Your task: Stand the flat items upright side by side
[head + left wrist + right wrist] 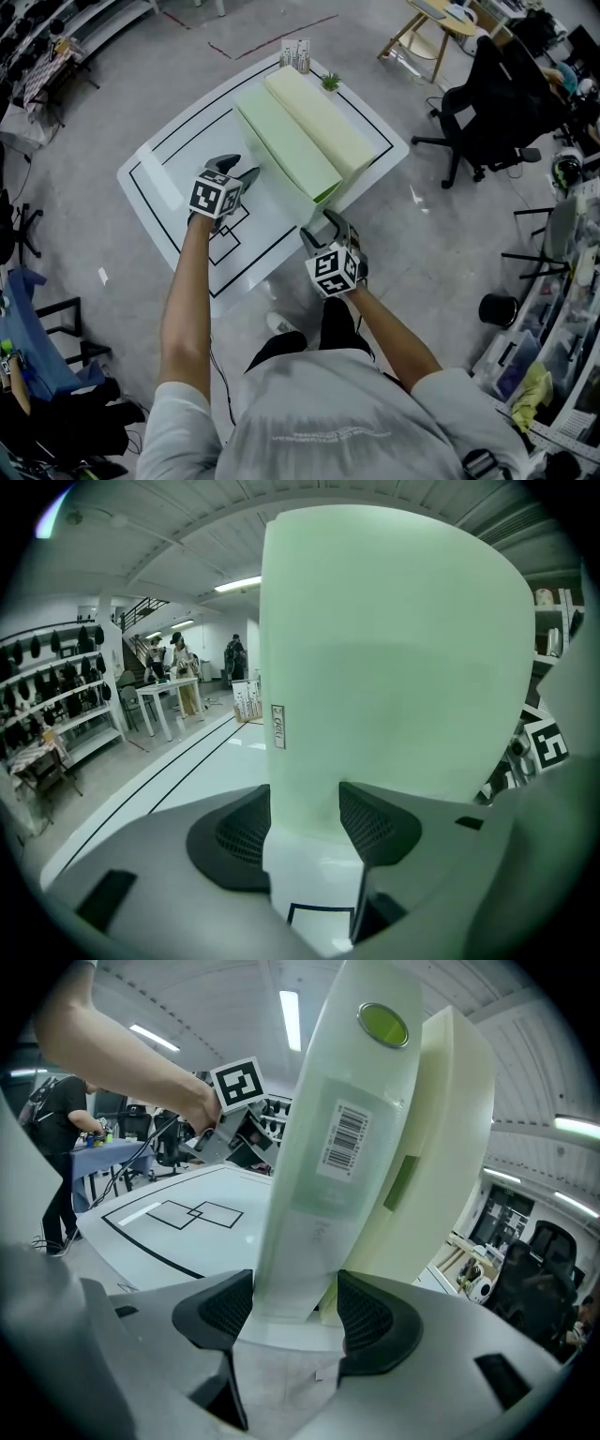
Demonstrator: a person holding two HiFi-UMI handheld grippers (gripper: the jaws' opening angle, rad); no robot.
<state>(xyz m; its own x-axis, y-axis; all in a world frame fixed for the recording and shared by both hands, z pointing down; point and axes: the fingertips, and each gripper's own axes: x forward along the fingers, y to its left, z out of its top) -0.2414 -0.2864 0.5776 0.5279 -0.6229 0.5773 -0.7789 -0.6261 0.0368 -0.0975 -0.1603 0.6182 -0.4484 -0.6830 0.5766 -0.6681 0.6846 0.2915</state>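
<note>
- Green flat item (286,141) stands on edge on the white table (178,159), toward its far right part; cream flat item (323,117) sits flush against its right flank; the pair reads as upright and side by side.
- Left gripper (239,171): jaws clamped across the green item's near left corner; judged a steadying hold, so the slab cannot tip away from its neighbour.
- Right gripper (323,225): jaws closed on the foot of the green item's barcode-labelled end; the low hold probably lets the base be nudged square against the cream one.
- Judgement: placement nearly done; letting go one side at a time seems prudent, since narrow upright items topple readily.
</note>
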